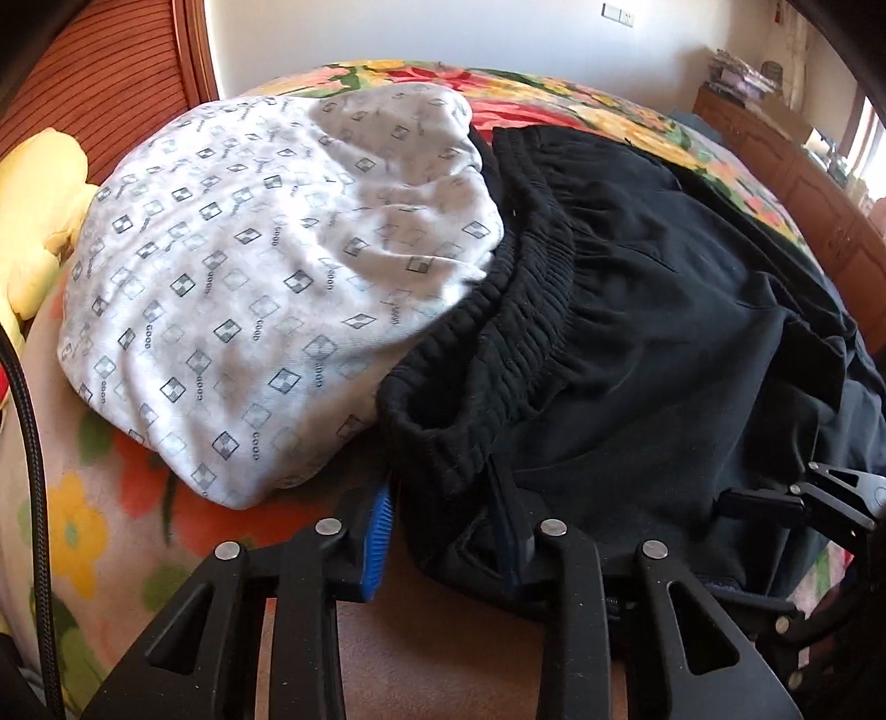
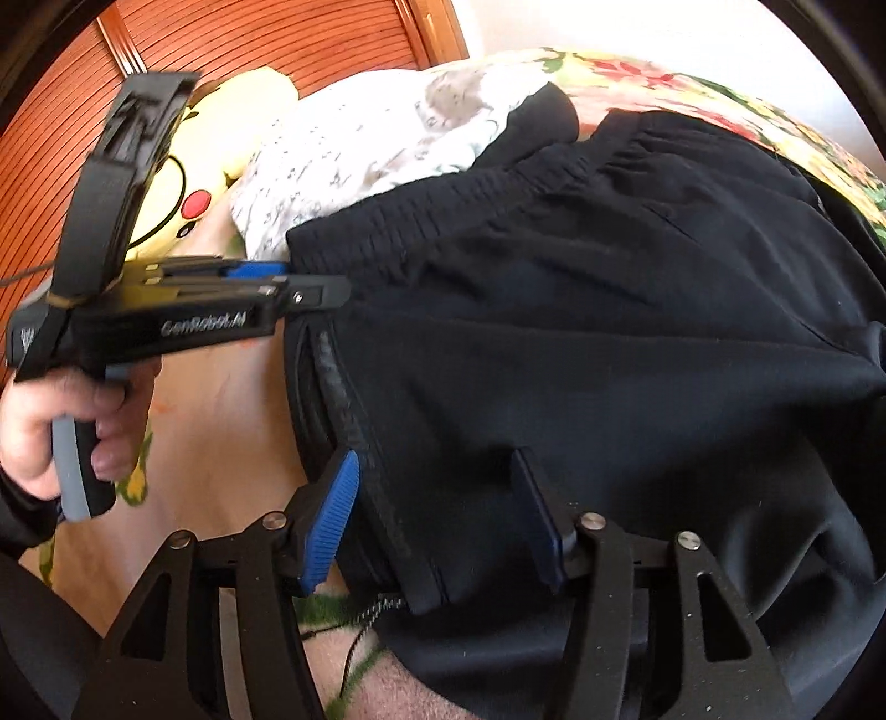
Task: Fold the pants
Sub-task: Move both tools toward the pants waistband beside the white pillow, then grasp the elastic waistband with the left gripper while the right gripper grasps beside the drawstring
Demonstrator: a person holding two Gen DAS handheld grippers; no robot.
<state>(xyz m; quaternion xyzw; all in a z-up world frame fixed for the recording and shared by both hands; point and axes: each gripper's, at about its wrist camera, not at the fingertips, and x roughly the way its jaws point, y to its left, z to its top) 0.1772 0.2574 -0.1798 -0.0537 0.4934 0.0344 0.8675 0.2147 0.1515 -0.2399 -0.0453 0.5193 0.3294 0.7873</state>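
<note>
Both wrist cameras look steeply down along their claws, close over the bed (image 1: 83,531). They share the black pants (image 1: 637,343) and the patterned pillow (image 1: 249,288).

I am in a home bedroom: a bed under a floral fleece blanket (image 1: 83,531), a white pillow printed with grey squares (image 1: 249,288), a yellow plush toy (image 2: 188,183), slatted wooden wardrobe doors (image 2: 288,50), a wooden dresser (image 1: 775,149).

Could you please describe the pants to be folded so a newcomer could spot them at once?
On the floral blanket covering the bed, beside the white diamond-print pillow, lies a heap of black fabric pants. Their ribbed, gathered elastic waistband sets them apart.
</note>
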